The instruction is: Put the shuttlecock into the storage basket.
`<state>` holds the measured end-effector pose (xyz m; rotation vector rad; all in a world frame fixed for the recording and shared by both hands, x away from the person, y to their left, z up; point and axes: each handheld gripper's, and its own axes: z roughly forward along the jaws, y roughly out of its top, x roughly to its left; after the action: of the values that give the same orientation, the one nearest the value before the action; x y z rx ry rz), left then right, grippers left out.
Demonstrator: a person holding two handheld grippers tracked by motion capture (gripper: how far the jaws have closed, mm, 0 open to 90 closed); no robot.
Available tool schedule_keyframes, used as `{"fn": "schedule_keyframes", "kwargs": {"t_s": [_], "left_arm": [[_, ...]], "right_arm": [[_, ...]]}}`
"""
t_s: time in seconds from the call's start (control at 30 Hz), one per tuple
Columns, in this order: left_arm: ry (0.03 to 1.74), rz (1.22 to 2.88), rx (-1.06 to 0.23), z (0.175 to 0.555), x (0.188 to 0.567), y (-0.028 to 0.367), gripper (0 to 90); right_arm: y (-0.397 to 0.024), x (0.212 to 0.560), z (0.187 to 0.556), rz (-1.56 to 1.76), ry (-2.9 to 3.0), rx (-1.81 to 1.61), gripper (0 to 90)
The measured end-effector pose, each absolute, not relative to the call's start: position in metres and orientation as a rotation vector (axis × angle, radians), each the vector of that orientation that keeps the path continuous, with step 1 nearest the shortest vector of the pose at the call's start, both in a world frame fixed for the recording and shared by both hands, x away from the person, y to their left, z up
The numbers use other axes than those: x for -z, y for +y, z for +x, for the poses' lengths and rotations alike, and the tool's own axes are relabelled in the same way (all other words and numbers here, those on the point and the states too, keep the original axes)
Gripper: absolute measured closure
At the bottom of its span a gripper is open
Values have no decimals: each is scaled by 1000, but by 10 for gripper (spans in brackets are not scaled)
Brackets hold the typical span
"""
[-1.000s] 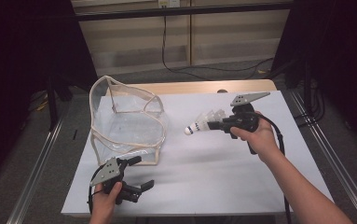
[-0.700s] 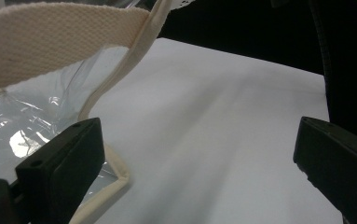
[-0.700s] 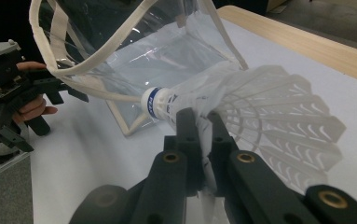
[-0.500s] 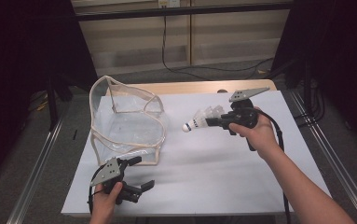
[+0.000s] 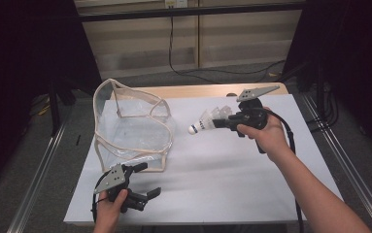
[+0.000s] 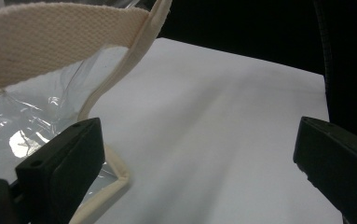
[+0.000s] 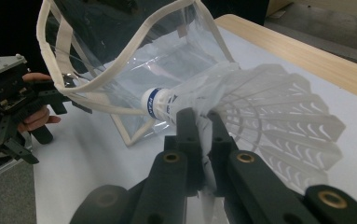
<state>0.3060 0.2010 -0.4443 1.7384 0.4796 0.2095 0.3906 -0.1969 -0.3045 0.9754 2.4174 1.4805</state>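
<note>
A white shuttlecock (image 5: 208, 124) with a blue-banded cork hangs above the white table top (image 5: 222, 184), cork pointing left toward the bag. My right gripper (image 5: 224, 122) is shut on its feather skirt; in the right gripper view the jaws pinch the skirt (image 7: 260, 102) near its edge, my right gripper (image 7: 202, 128) just behind the cork. A clear plastic bag (image 5: 130, 128) with beige trim stands open at the left, its mouth (image 7: 120, 60) facing the shuttlecock. My left gripper (image 5: 149, 179) rests open by the bag's near corner; my left gripper (image 6: 197, 163) has nothing between its jaws, beside the bag's trim (image 6: 50, 46).
A wooden strip (image 5: 198, 91) runs along the table's far edge. Metal rails (image 5: 42, 165) flank the table on the floor, and a black cable (image 5: 183, 63) hangs at the back. The other hand's gripper (image 7: 13, 93) shows at the far left of the right gripper view.
My right gripper has drifted slightly up and away with the shuttlecock still in it. The left gripper and the bag have stayed put.
</note>
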Motion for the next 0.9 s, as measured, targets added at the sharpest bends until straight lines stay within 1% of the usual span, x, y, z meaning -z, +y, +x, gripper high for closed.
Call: {"fn": "schedule_keyframes", "kwargs": {"t_s": [0.9], "left_arm": [[478, 1737, -208, 306, 444, 201, 21]], "right_arm": [[-184, 283, 399, 943, 2414, -1471, 881]]}}
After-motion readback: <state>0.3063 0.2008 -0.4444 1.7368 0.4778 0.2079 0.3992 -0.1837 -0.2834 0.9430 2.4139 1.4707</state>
